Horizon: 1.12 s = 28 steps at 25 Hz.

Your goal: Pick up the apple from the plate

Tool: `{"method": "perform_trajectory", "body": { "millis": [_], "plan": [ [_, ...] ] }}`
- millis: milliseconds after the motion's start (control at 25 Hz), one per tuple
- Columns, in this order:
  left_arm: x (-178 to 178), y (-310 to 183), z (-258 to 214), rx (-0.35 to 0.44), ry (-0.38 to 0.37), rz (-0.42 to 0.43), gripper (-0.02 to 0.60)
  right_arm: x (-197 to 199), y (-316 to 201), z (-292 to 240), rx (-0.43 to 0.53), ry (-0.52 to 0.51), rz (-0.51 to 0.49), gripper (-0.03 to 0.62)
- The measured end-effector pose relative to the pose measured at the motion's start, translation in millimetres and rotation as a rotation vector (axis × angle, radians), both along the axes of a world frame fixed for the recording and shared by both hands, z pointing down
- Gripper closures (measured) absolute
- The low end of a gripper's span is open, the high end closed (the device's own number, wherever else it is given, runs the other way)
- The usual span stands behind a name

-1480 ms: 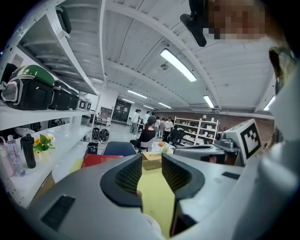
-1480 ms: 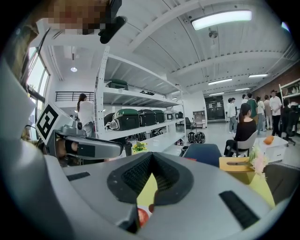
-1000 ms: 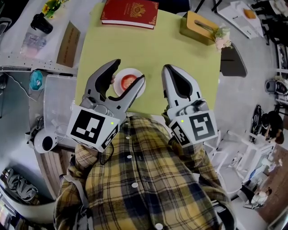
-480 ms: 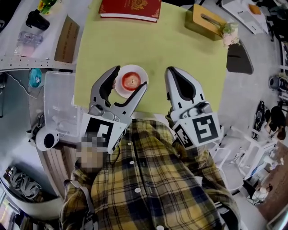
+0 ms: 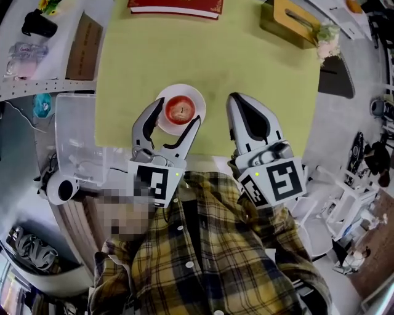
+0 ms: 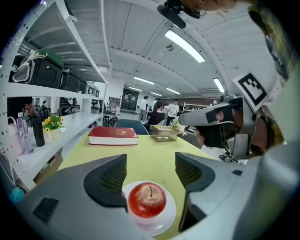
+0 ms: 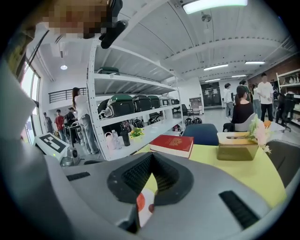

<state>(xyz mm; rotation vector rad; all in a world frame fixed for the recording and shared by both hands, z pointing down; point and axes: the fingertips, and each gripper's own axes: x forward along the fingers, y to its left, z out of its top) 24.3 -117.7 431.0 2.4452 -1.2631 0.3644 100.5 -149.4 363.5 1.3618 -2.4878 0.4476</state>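
One apple (image 5: pixel 180 109) on one plate (image 5: pixel 198 98), two grippers over the table (image 5: pixel 246 61).
Left gripper (image 5: pixel 176 115), jaws just opened, straddles the apple without clamping; right gripper (image 5: pixel 237 102), at its 3 o'clock, is closed.

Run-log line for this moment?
left hand-held gripper: open, jaws just been opening, apple between | apple: on plate | right hand-held gripper: shut, empty

A yellow-green counter (image 5: pixel 246 67) filled the upper middle of the head view. A white plate (image 5: pixel 180 90) sat near its lower edge, left of centre. A red book (image 5: pixel 175 6) lay flat at the top edge. A tan tissue box (image 5: pixel 294 21) stood at the upper right, well apart from the plate.
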Motion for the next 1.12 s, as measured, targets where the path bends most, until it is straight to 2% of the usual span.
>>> {"method": "perform_trajectory", "body": {
  "millis": [200, 320, 480, 840, 1120],
  "plan": [
    [5, 2, 31, 0.016, -0.037, -0.024, 0.273, 0, 2, 21, -0.029, -0.006, -0.003, 0.597],
    [6, 3, 46, 0.003, -0.044, -0.032, 0.236, 1, 1, 32, -0.044, -0.012, -0.003, 0.597],
    [2, 1, 60, 0.007, -0.049, -0.064, 0.231, 2, 1, 44, -0.061, -0.024, 0.004, 0.597],
    [4, 2, 81, 0.024, -0.056, -0.058, 0.190, 6, 1, 63, -0.096, -0.037, 0.010, 0.597],
    [6, 3, 96, 0.050, -0.131, -0.022, 0.181, 6, -1, 74, -0.115, -0.053, 0.009, 0.597]
  ]
}}
